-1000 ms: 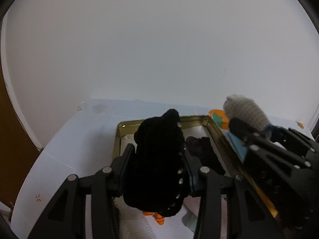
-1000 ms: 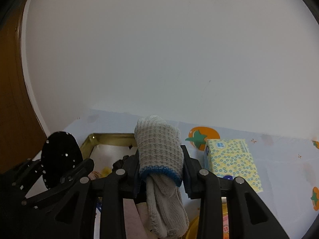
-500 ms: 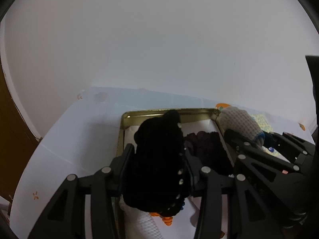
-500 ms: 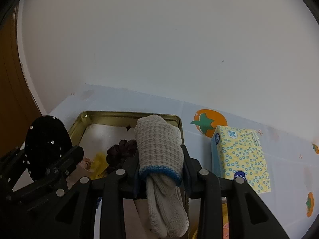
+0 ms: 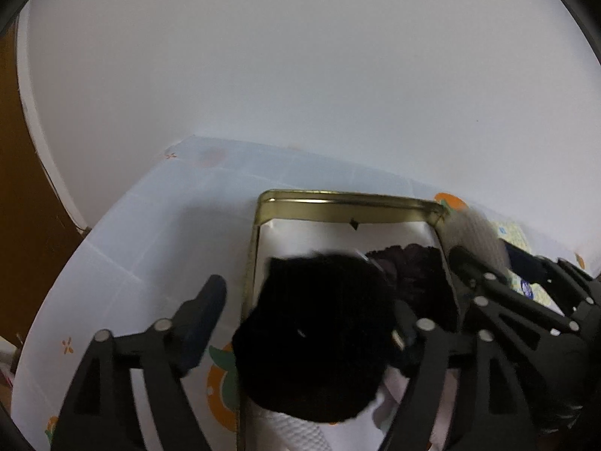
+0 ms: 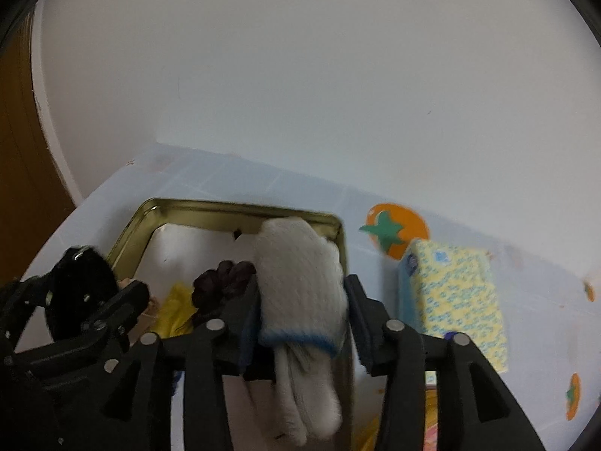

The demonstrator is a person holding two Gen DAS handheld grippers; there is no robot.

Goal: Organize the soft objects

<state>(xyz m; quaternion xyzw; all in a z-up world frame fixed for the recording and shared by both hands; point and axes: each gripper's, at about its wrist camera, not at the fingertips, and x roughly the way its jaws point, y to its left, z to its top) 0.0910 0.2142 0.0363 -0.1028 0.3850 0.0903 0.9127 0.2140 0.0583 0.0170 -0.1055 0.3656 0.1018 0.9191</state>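
Observation:
A gold metal tin [image 5: 349, 200] lined with white paper sits on the table; it also shows in the right wrist view [image 6: 240, 208]. My left gripper [image 5: 308, 300] is open, and a black fuzzy soft object [image 5: 315, 338] sits between its spread fingers over the tin. My right gripper [image 6: 304, 297] stands partly open around a rolled grey knitted glove with a blue cuff [image 6: 300, 282], above the tin's right rim. A dark purple scrunchie [image 6: 221, 282] and a yellow cloth [image 6: 176, 308] lie in the tin.
A yellow and blue tissue pack [image 6: 454, 297] lies right of the tin. The tablecloth [image 5: 150, 248] is pale blue with orange fruit prints. A white wall stands behind. A brown wooden surface [image 5: 22, 225] is at the left.
My left gripper has opened and the black object has dropped lower over the tin. My right gripper's fingers have spread wider around the glove. Both grippers have moved down toward the tin.

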